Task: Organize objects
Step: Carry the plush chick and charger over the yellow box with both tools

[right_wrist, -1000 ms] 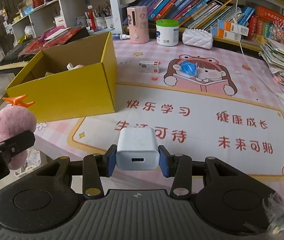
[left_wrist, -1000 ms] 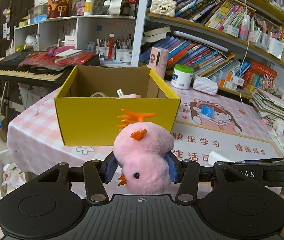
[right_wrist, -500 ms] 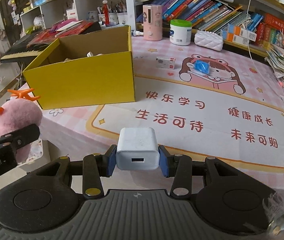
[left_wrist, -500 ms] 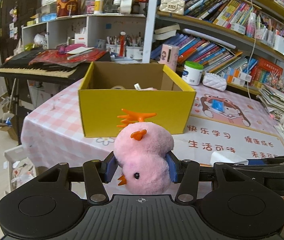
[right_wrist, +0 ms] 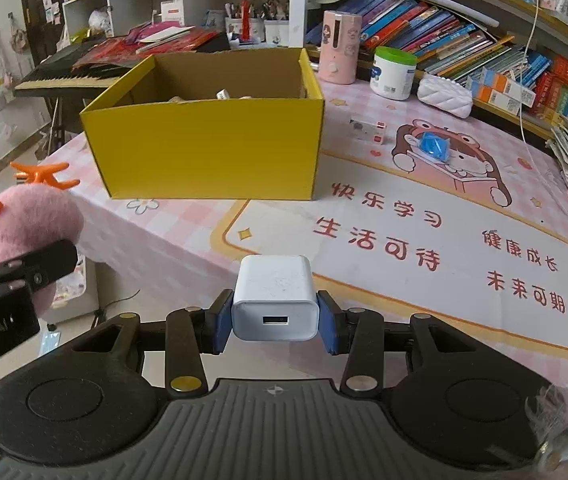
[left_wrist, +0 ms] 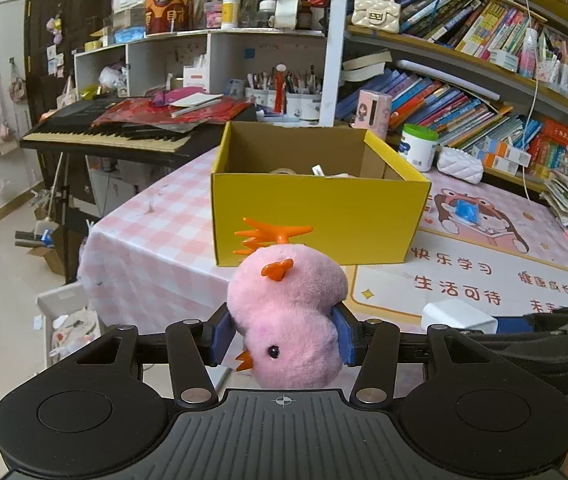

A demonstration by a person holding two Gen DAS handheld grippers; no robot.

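a cluttered study: bookshelves (left_wrist: 464,92) packed with books behind, a keyboard (left_wrist: 115,132) at far left, and in front a counter (right_wrist: 155,236) under a pink checked cloth with a printed mat (right_wrist: 424,240). on the counter's left part stands an open yellow box (right_wrist: 211,148), with a few small items partly visible inside. behind the box are a pink bottle (right_wrist: 340,52), a white jar with a green lid (right_wrist: 392,74) and a white quilted pouch (right_wrist: 446,94); on the mat lie a small white box (right_wrist: 368,130) and a blue object (right_wrist: 434,148).

left hand-held gripper (left_wrist: 282,338): closed on a pink plush chick (left_wrist: 288,320), its blue pads (left_wrist: 221,338) pressing both flanks; the chick hangs head down, orange feet up, in the air before the box's near wall and off the counter's near edge.

right hand-held gripper (right_wrist: 275,324): clamped on a white charger (right_wrist: 275,298), pads (right_wrist: 330,330) against its two sides, the port facing the camera; it is held above the near edge of the counter, in front of the mat and to the right of the chick.

both items are outside the box.
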